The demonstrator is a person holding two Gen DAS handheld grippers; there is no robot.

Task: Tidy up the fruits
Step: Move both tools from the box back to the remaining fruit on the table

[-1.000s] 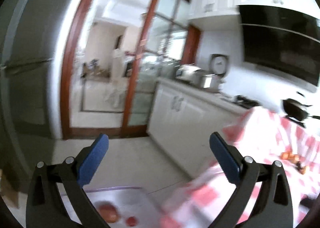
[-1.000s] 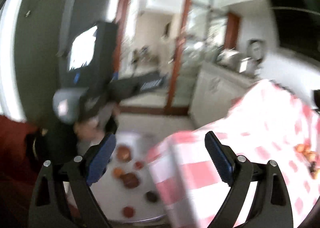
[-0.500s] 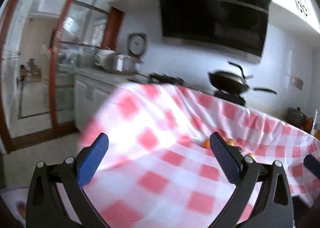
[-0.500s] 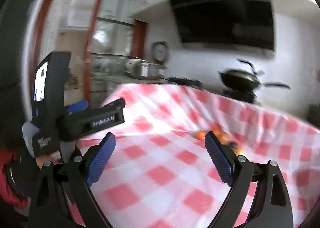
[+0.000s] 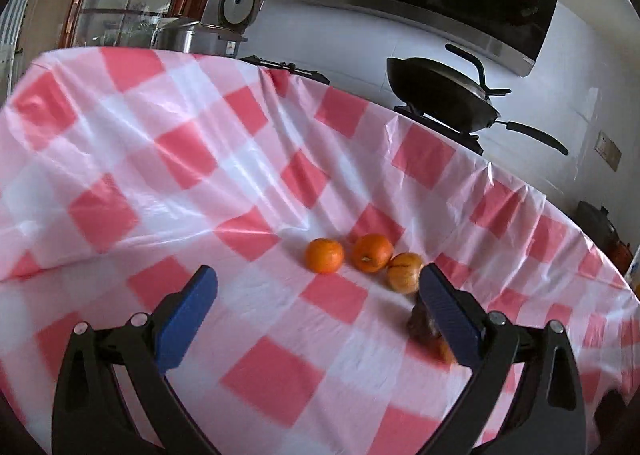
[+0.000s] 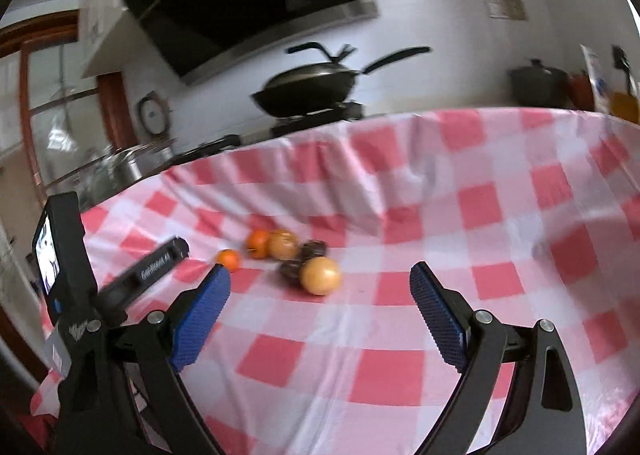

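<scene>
On the tablecloth (image 5: 168, 143), the fruits (image 5: 362, 261) are sitting in a loose cluster at centre frame, just above my left claw (image 5: 316, 313). In my right view they are lying upper left of my right claw (image 6: 320, 309). The wok (image 5: 438, 95) is standing behind, upper right.

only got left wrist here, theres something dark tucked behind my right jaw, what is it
Observer: The right wrist view shows a dark fruit there, with a second dark fruit just behind it on the checked tablecloth.
Operator: anything else hiding next to them
Observer: Yes, a round yellow-orange fruit sits right against the nearer dark one, on the side facing the right gripper.
</scene>
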